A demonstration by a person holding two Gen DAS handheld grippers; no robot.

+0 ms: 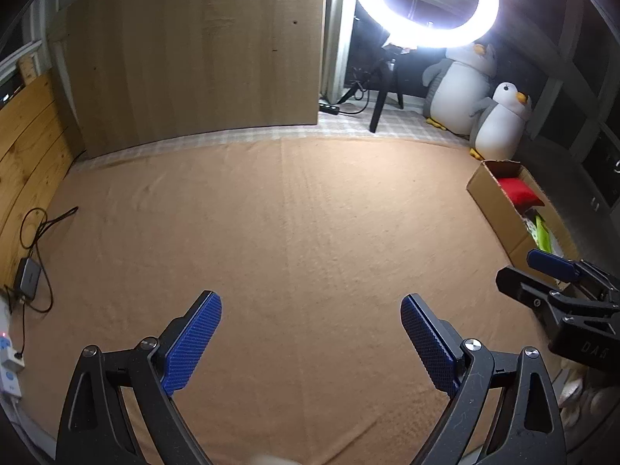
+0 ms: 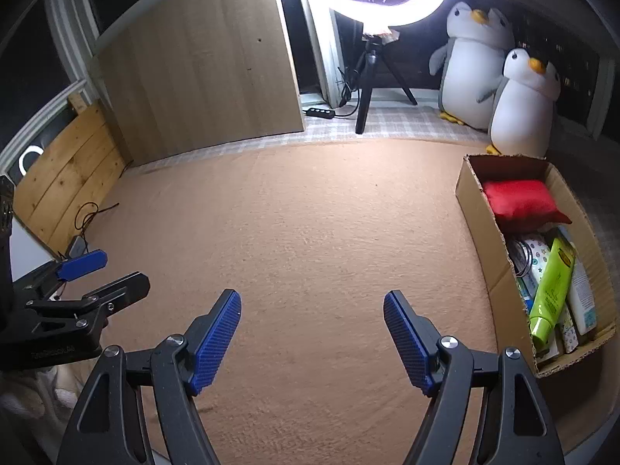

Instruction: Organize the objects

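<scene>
Two black grippers with blue ribbed pads hover over the tan blanket (image 2: pixel 294 232), and both stand spread wide with nothing between their fingers. The left gripper (image 1: pixel 310 345) faces bare blanket; the right gripper (image 2: pixel 312 339) does the same, a little nearer the open brown cardboard box (image 2: pixel 474 209).

That box is the landmark. It sits on the blanket's right edge, off to the right of the right gripper's jaws and apart from them, and well apart from the left gripper's jaws. Inside it, at the far end, lies a red stuffed pouch (image 2: pixel 521 201). Nearer the grippers a lime-green squeeze tube (image 2: pixel 552 288) lies on top of other items with its cap toward the near wall, a white bottle (image 2: pixel 581 290) just beside it on its right. A patterned white packet (image 2: pixel 536 257) shows to the tube's left.

Beyond the box's far end stand two grey-and-white plush penguins (image 2: pixel 521 108), touching each other. Left of them a glowing ring light on a black tripod (image 2: pixel 366 89) stands in front of a pale wooden panel (image 2: pixel 201 77).
</scene>
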